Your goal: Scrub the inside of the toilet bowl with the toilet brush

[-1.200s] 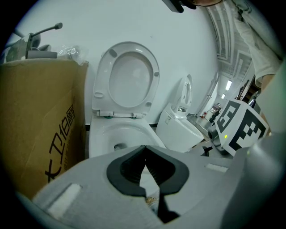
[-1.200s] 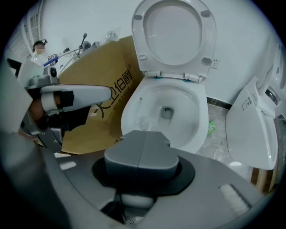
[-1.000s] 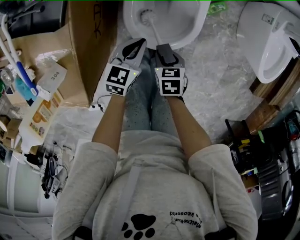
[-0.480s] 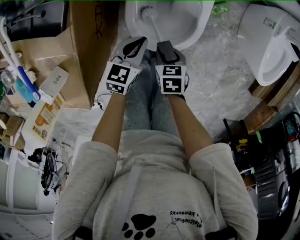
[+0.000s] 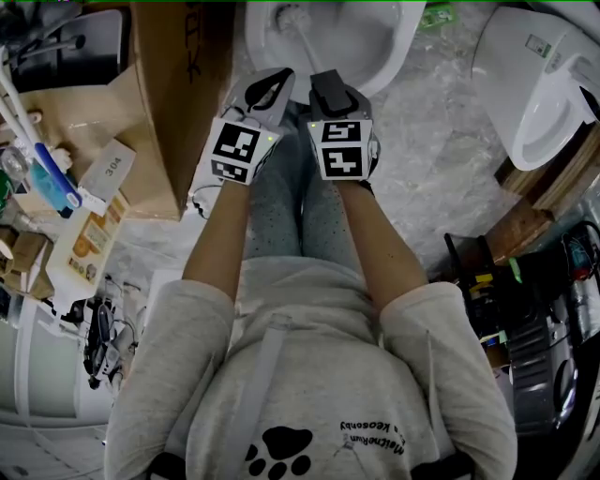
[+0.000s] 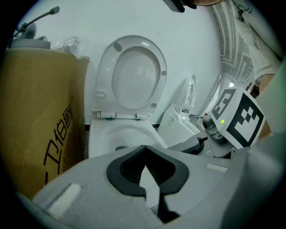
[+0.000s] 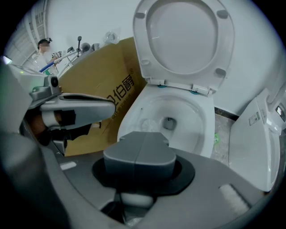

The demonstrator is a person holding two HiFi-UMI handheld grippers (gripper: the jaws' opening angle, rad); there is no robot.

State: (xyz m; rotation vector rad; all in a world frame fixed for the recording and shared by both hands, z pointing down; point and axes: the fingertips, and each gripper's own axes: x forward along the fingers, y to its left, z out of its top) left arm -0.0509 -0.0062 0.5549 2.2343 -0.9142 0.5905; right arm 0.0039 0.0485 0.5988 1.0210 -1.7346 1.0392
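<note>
The white toilet bowl (image 5: 384, 42) sits at the top of the head view, its seat and lid (image 7: 183, 40) raised. My right gripper (image 5: 325, 92) is shut on the toilet brush's white handle (image 5: 307, 52). The handle slants up and left into the bowl. The brush head (image 5: 286, 16) rests on the inner wall at the bowl's left, beside the drain hole (image 7: 169, 123). In the right gripper view the brush head (image 7: 146, 125) shows just past my right gripper (image 7: 140, 152). My left gripper (image 5: 267, 94) hangs close beside it, before the rim, shut and empty. The left gripper view shows my left gripper (image 6: 144, 163) and the bowl (image 6: 117, 134).
A tall cardboard box (image 5: 178, 84) stands tight against the bowl's left. A second white toilet (image 5: 534, 75) lies at the right on wooden boards. Shelves of cluttered items (image 5: 56, 206) fill the left, and a tool crate (image 5: 525, 356) the lower right. The person's legs stand between.
Both grippers have edged forward toward the bowl. The brush head has slid farther up and left along the bowl's inner wall.
</note>
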